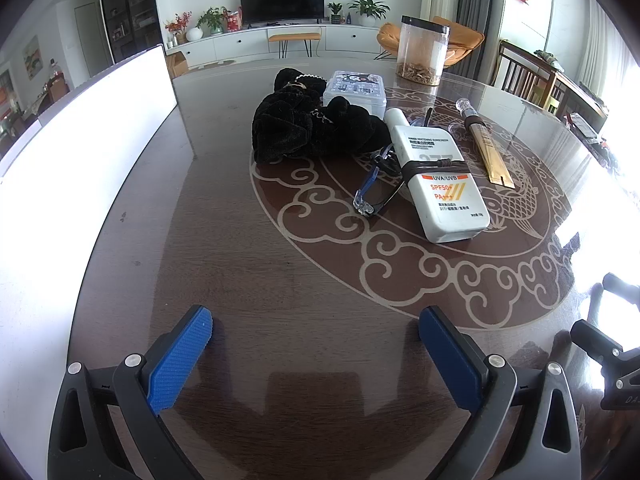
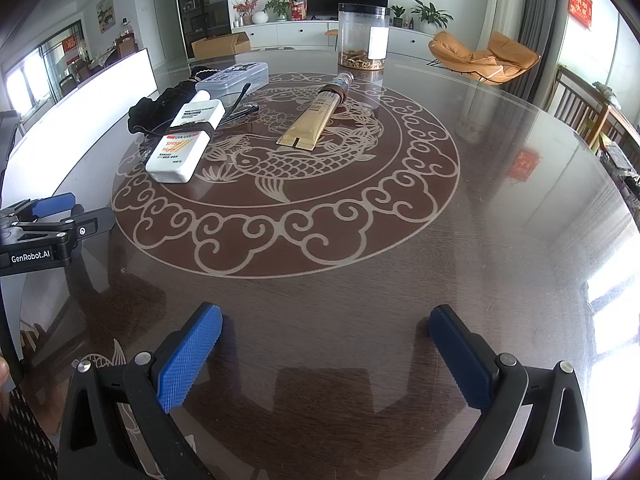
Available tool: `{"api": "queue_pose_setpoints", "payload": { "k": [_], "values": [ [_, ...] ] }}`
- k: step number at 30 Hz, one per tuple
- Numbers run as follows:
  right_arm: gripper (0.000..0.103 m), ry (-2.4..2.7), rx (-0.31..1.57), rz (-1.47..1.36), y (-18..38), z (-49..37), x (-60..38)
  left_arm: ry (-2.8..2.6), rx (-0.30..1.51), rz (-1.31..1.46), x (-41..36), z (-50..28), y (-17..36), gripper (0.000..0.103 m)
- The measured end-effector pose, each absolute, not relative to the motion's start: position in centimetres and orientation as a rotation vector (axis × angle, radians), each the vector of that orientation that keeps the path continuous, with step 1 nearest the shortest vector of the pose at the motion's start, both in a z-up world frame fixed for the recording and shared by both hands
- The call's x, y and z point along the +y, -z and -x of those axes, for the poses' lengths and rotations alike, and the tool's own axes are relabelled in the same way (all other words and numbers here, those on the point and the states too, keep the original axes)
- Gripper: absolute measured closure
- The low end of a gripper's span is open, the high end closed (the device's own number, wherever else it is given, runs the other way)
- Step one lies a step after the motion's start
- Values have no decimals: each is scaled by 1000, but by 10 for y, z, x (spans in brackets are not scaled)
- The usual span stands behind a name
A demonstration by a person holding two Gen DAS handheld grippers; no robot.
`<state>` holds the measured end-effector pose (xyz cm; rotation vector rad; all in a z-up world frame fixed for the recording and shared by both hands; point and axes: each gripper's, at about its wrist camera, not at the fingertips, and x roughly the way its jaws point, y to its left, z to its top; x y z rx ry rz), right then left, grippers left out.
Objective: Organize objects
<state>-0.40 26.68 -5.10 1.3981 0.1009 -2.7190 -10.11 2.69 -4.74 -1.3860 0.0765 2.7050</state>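
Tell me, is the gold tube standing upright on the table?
No, the gold tube lies flat on the table.

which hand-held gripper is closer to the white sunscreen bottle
Left. The left hand-held gripper faces the sunscreen bottle more closely; the right hand-held gripper sits farther back, to its right.

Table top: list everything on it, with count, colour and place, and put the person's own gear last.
sunscreen bottle: one, white with orange print, dark band around it, lying centre
glasses: one pair, blue-clear frame, left of and against the sunscreen bottle
plush fabric item: one, black, behind the glasses
plastic case: one, clear, behind the plush fabric item
tube: one, gold, clear cap, lying on the fish pattern
jar: one, clear with black lid, upright at far edge
white panel: one, left edge
table: one, dark brown
left tongs: blue pads, open, empty
right tongs: blue pads, open, empty
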Motion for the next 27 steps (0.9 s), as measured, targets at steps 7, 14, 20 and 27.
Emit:
{"api": "queue_pose_setpoints", "payload": {
  "k": [7, 14, 20, 27],
  "values": [
    [0, 2719, 100, -1398, 51, 4, 267, -2705, 77, 1386, 27, 101, 47, 0],
    [0, 2721, 105, -1397, 51, 4, 267, -2705, 76, 1386, 27, 101, 47, 0],
    [0, 2719, 97, -1399, 51, 4, 268, -2705, 77, 1387, 27, 101, 47, 0],
    [0, 2719, 97, -1399, 51, 4, 269, -2705, 76, 1386, 27, 101, 47, 0]
  ]
}}
